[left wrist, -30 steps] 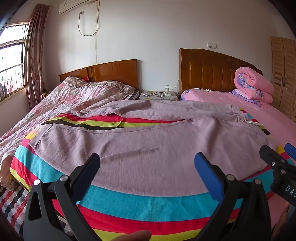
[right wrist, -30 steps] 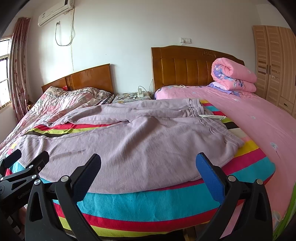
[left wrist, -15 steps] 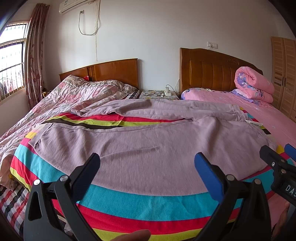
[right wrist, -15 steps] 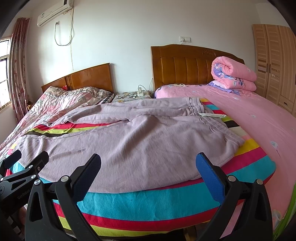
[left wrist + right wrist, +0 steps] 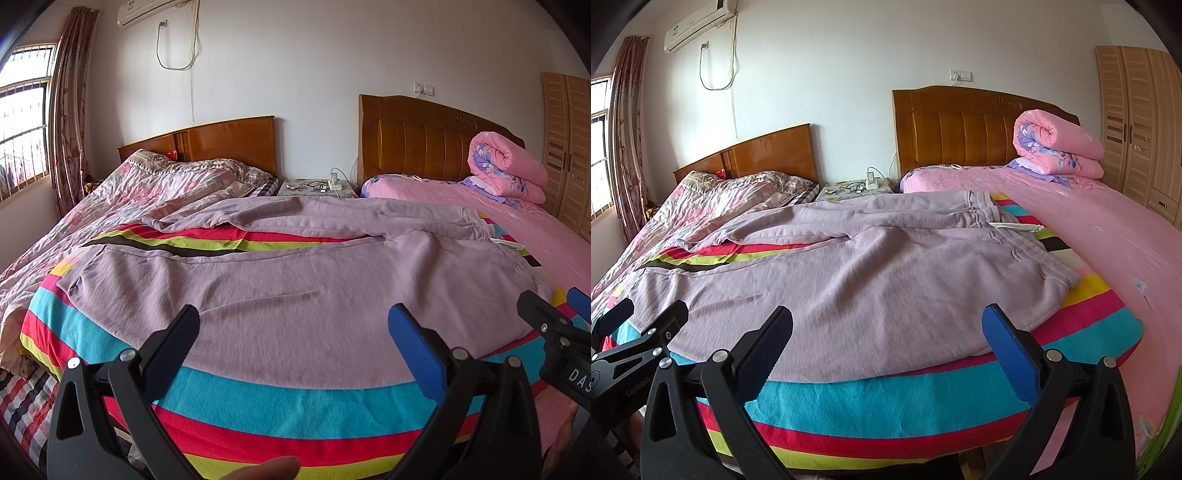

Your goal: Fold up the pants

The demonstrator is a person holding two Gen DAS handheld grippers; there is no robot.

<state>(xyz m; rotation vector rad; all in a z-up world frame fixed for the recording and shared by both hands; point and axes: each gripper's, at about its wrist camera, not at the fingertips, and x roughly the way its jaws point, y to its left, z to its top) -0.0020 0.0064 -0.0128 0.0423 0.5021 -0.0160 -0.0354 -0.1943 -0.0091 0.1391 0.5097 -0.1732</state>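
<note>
Little has moved: both views have crept slightly nearer the pants (image 5: pixel 280 295).
Left hand-held gripper (image 5: pixel 295 332) and right hand-held gripper (image 5: pixel 886 332) hover released above the striped blanket (image 5: pixel 886 398).

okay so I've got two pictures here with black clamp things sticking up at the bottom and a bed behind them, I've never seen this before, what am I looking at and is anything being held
No robot here: a person holds one hand-held gripper in each hand, and a wide-angle camera on each looks forward along its two fingers. That is why the room looks bent. One picture comes from the left gripper, the other from the right gripper; each also shows the other tool at its edge. Both stand open with nothing between the fingers, so nothing is held. A fingertip of the person shows at the bottom of the left view. On the bed, a striped blanket lies with lilac pants spread flat on it, legs pointing left, waistband to the right. They are not yet folded. A rolled pink quilt sits by the headboard.
</note>
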